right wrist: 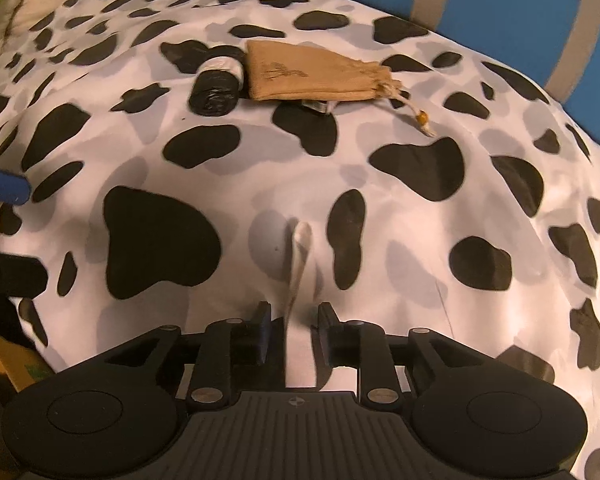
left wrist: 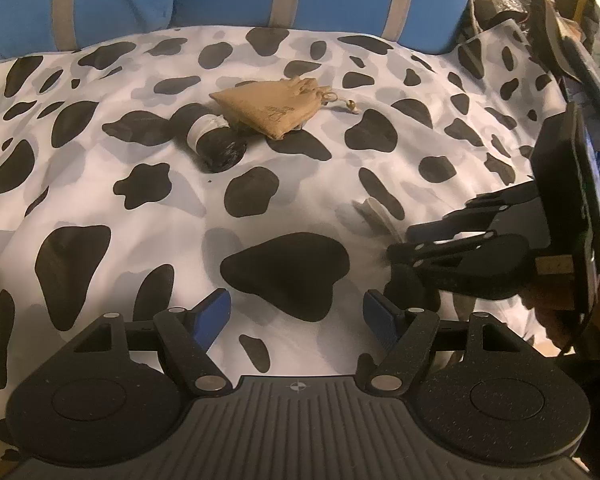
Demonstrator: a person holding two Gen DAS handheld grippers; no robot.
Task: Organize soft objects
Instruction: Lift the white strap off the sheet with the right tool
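Over cow-print cover (right wrist: pixel 420 240): right hand-held gripper (right wrist: pixel 294 320) slightly parted, straddling pale cloth strip (right wrist: pixel 300 256); left hand-held gripper (left wrist: pixel 296 308) wide, empty.

Right claw (right wrist: pixel 292 332) points down at a cow-print bedspread (right wrist: pixel 420 216), jaws parted a little, with a thin whitish strip (right wrist: pixel 300 256) of soft material running between them; pads not clearly pressing it. Further back a tan drawstring pouch (right wrist: pixel 312 74) lies flat, just beside a black roll with a white band (right wrist: pixel 218 82). Blue pad of the other claw (right wrist: pixel 4 190) pokes in at left edge; blue striped cushion (right wrist: pixel 500 8) behind.
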